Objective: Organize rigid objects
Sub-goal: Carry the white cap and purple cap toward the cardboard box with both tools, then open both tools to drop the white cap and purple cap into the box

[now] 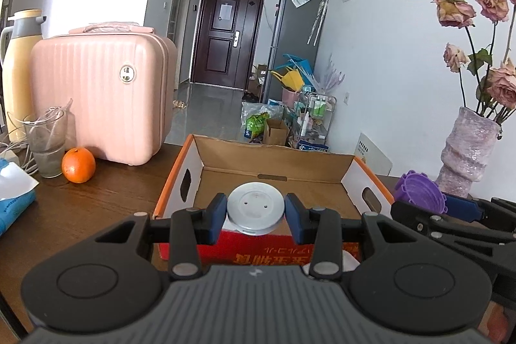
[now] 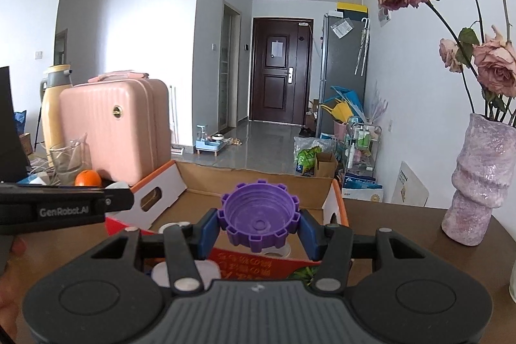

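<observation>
white lid: the left gripper [image 1: 254, 215] has a round white lid [image 1: 254, 208] pinched between its blue fingers [image 1: 215, 216], one pad on each side of the rim. It's held up just over the near wall of the cardboard box [image 1: 274, 171], flat face toward the camera.

purple cap: same deal on the other side. The right gripper [image 2: 259, 228] is clamped on a purple toothed cap [image 2: 259, 223], open side facing back at the lens, sitting squarely between the fingers [image 2: 209, 231] and hovering above the box [image 2: 258, 195].

grip state: both pairs are closed on their items, pads touching the edges, no gap I can see.

progress: looks like mid-drop-off to me. Neither piece is in the box yet. In the right view there's something roundish and pale already down inside, below the purple cap, but it's mostly hidden so I can't say what. Whatever's left outside the box isn't really visible.

next bit: I'd guess it's lower, let go, pull back. The two grippers are close beside each other, so bumping is the thing to watch.

around the box: pink suitcase [image 1: 100, 95], an orange [image 1: 78, 165] and a glass [image 1: 45, 141] out past the left fingers, purple vase [image 2: 480, 179] of dried roses off beyond the right ones, all on the brown table [image 1: 106, 192].
</observation>
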`<state>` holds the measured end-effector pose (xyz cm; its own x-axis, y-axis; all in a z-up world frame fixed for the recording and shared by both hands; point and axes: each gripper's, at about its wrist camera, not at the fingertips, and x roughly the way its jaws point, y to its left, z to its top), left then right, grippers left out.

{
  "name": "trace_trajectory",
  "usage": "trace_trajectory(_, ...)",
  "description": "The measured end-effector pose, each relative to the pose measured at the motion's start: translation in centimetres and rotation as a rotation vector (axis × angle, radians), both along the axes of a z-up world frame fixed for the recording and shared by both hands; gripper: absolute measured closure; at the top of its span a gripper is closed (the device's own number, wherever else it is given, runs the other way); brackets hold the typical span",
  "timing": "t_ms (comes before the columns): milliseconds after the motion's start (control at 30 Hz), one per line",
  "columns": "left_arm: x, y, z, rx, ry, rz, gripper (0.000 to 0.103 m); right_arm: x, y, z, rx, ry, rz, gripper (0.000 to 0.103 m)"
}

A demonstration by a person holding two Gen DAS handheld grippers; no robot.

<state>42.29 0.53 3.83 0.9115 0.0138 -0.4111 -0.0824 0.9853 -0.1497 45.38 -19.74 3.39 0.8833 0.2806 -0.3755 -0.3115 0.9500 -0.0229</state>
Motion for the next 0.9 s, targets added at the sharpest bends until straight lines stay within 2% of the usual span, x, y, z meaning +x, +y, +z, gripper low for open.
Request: trace_trajectory(900,9.0,-0.2,-1.7,0.056,0.049,0.024,0.063,9.4,0.4,-2.4,-0.048,0.118,0.010,0.052)
